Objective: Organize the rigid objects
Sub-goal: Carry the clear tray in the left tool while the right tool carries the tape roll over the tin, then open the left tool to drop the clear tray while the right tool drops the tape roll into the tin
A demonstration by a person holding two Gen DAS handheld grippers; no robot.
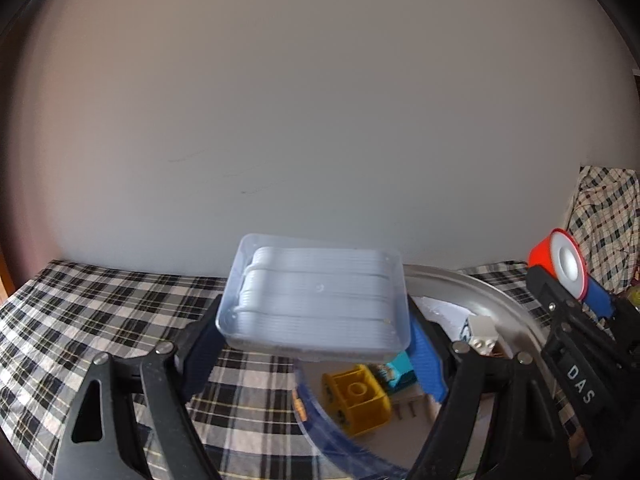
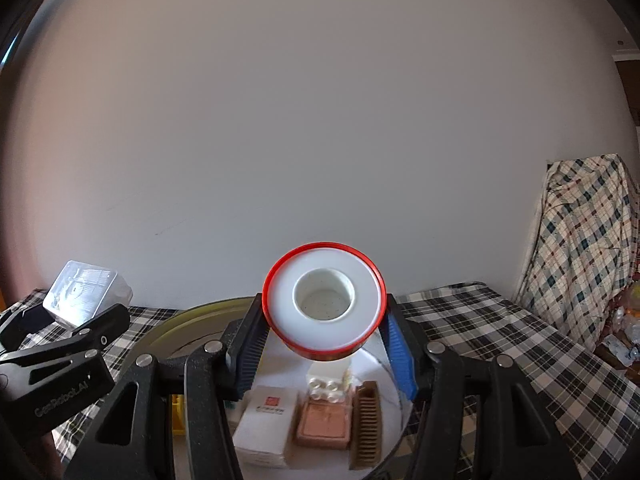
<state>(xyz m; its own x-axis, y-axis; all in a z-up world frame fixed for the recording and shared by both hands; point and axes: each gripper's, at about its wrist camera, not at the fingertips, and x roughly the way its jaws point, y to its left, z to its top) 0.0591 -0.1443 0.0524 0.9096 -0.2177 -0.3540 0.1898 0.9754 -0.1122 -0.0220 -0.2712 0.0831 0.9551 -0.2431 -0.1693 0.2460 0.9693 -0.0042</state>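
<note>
Left wrist view: my left tongs (image 1: 316, 344) hold a clear plastic box (image 1: 316, 300) between their blue pads, jaws spread wide on its two short sides, box lifted off the cloth.
Box contents: white ribbed pieces lie stacked inside; I cannot tell what they are.
Right wrist view: my right tongs (image 2: 324, 344) are clamped about half open on a red-rimmed white roll (image 2: 324, 306), its hollow core facing the camera, held above the tray.
Roll position: raised over the far part of a round metal tray (image 2: 192, 320).
Tray contents, near side: a white packet (image 2: 264, 428), a pink-brown block (image 2: 322, 426), a white studded brick (image 2: 326, 388) and a brown ridged piece (image 2: 366, 420), close together.
Tray contents, left side: a yellow brick (image 1: 356, 400) and a teal item (image 1: 398, 374), seen under my left tongs.
Relative position: the box sits left of the roll, well apart from it.
Surface: black-and-white checked cloth (image 1: 80, 312) under the tray.
Background: plain pale wall (image 2: 320, 120); a draped checked fabric (image 2: 584, 240) stands far right.
</note>
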